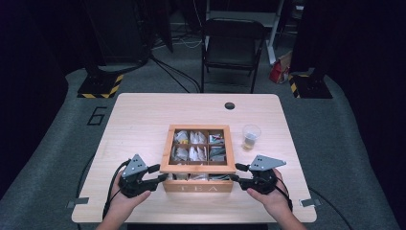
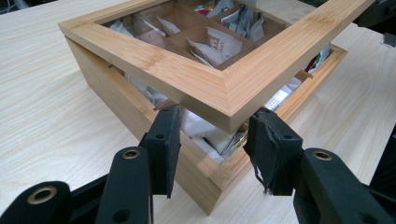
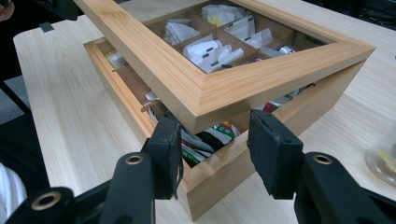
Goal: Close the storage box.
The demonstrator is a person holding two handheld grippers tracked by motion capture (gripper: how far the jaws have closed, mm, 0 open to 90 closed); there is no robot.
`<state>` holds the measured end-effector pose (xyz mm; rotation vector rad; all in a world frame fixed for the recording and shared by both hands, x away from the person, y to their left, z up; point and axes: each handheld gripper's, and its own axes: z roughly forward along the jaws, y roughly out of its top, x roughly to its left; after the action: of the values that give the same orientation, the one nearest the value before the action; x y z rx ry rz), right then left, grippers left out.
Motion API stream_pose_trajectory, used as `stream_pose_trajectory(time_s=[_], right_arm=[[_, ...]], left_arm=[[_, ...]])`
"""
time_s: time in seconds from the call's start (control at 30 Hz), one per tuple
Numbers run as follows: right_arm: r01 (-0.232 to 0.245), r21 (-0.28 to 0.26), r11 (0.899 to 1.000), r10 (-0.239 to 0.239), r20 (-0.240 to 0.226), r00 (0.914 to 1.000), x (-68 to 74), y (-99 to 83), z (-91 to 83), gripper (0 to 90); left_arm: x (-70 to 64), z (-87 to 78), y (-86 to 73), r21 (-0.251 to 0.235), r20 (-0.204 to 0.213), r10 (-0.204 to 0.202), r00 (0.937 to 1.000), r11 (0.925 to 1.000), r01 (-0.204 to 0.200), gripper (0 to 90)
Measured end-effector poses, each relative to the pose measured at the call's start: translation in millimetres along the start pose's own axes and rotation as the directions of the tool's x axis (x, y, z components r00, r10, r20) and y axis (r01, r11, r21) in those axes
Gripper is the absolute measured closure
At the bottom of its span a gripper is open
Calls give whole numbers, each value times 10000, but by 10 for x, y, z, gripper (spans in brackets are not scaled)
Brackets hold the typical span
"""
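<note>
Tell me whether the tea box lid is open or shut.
Partly open: the lid sits raised off the tea box, a gap showing sachets beneath.

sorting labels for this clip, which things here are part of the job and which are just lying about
Part of the job:
- wooden tea box
- its lid, raised at the front
- tea bags inside
- left gripper and right gripper, each at a front corner of the lid

Lying about:
- plastic cup on the table
- folding chair behind the table

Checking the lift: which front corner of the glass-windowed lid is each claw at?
Left claw is at the wooden tea box lid's front-left corner; right claw at its front-right.
</note>
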<state>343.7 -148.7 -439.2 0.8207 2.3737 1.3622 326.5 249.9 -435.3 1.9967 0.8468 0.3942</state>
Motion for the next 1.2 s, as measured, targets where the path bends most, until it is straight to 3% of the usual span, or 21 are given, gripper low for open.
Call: stream_pose_trajectory(time_s=[0.27,0.47,0.73,1.2], right_arm=[[4,104,9999,-3,-4,10000,20,-36,21,521],[-123,257,9996,124,-27,9999,30,-62,29,521],[-130,360,9993,134,-132,9998,45,-84,15,524],[-193,-20,9998,191,-624,9979,60,-78,-18,519]], left_arm=[[-8,31,-35,112,-9,-21,10000,9999,21,545],[-28,32,-66,323,128,-296,9995,9991,291,545],[-31,44,-81,463,115,-230,9997,9987,224,546],[-37,110,-125,1016,146,-25,9999,9948,10,547]])
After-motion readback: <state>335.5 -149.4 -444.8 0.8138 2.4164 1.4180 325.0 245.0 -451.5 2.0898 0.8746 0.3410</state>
